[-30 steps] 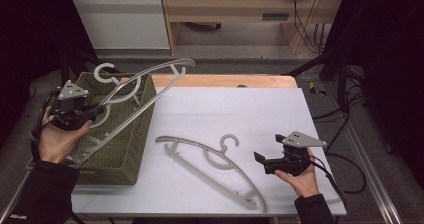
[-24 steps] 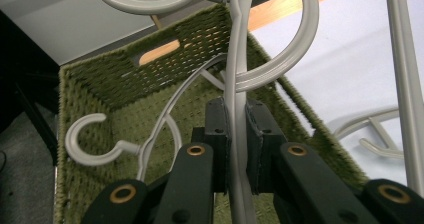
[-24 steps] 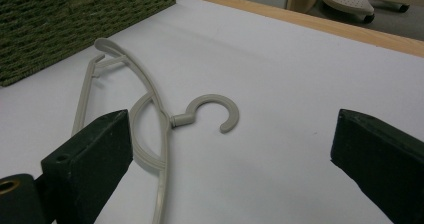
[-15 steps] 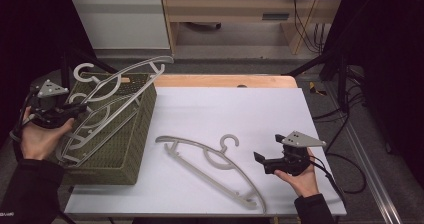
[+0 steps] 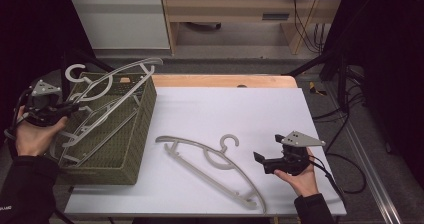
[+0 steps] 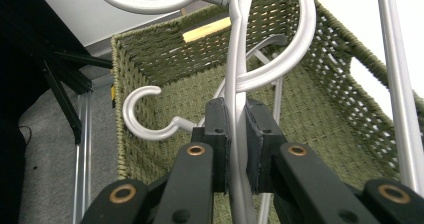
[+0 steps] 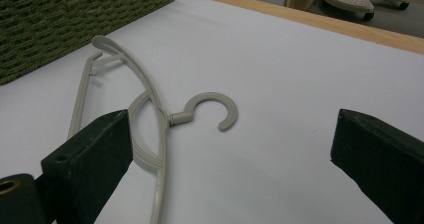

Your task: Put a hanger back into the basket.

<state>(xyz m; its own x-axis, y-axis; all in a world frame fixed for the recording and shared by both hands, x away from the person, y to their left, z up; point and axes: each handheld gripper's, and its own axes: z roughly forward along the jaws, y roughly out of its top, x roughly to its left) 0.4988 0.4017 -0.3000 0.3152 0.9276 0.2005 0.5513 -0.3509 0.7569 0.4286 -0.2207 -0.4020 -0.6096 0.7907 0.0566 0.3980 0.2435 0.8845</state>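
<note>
Currently: grey hanger [image 5: 107,89] clamped in left gripper [image 5: 62,109], over green woven basket [image 5: 131,151] at table's left.
Further hangers lie inside the basket. Right gripper [image 5: 260,159], jaws spread wide and empty, rests near second hanger [image 5: 210,159] lying on white tabletop [image 5: 225,109].

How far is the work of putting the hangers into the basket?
Done: one hanger lies in the basket. In hand: the left tongs are shut on a second hanger above it. Left: the hanger on the table, before the open right tongs.
</note>
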